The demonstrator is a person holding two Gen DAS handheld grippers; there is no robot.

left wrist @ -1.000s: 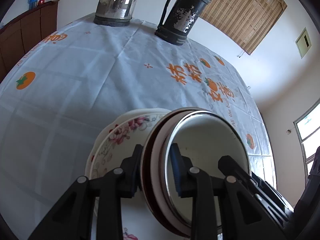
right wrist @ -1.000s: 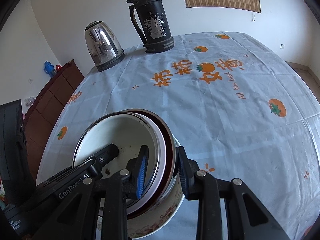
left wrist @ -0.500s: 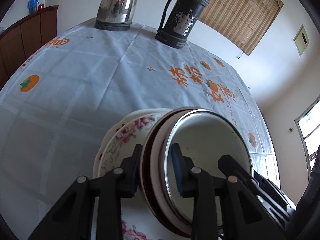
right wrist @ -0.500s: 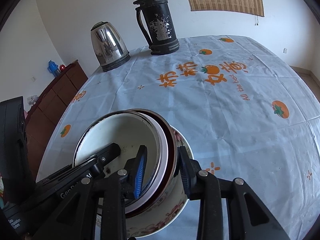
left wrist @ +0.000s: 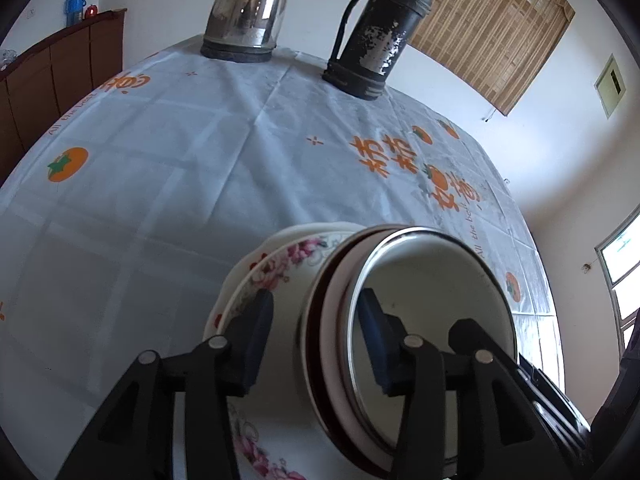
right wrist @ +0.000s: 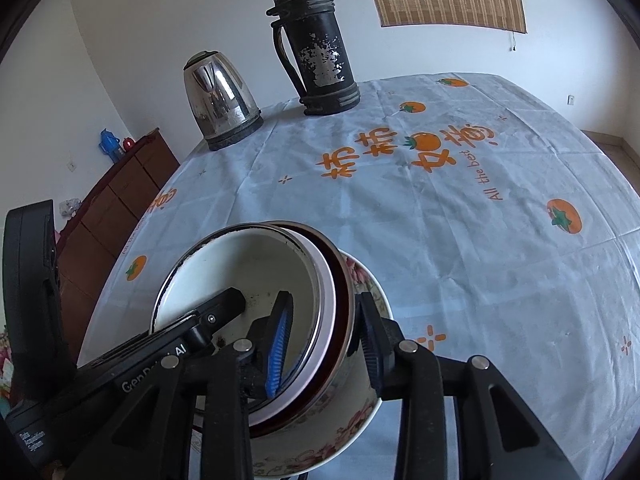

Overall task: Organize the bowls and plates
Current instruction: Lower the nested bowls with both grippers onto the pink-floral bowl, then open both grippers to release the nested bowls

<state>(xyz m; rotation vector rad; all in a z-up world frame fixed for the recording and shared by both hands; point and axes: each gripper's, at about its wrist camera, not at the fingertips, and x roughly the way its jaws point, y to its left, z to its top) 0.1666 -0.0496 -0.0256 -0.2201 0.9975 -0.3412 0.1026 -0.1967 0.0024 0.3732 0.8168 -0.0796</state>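
A stack of nested bowls stands on the table: a floral bowl (left wrist: pixel 280 264) (right wrist: pixel 362 276) at the bottom, then a dark red bowl (right wrist: pixel 340 276), a pale pink one (right wrist: pixel 326 280), and a white enamel bowl (left wrist: pixel 432 280) (right wrist: pixel 240 264) on top. My left gripper (left wrist: pixel 316 332) straddles the stack's left rims. Its jaws are opening, and the outer pad stands clear of the dark red wall. My right gripper (right wrist: pixel 324 336) straddles the right rims with its blue pad inside the enamel bowl. Its jaws are opening too, with a gap at the blue pad.
A steel kettle (left wrist: pixel 248 12) (right wrist: pixel 218 96) and a worn black thermos (left wrist: pixel 380 32) (right wrist: pixel 316 48) stand at the table's far edge. The tablecloth (right wrist: pixel 440 220) has orange fruit prints. A brown cabinet (right wrist: pixel 120 200) stands against the wall to the left.
The left jaws have spread and the outer finger has come away from the stacked rims. The right jaws have widened a little. Neither hand nor the stack has shifted.
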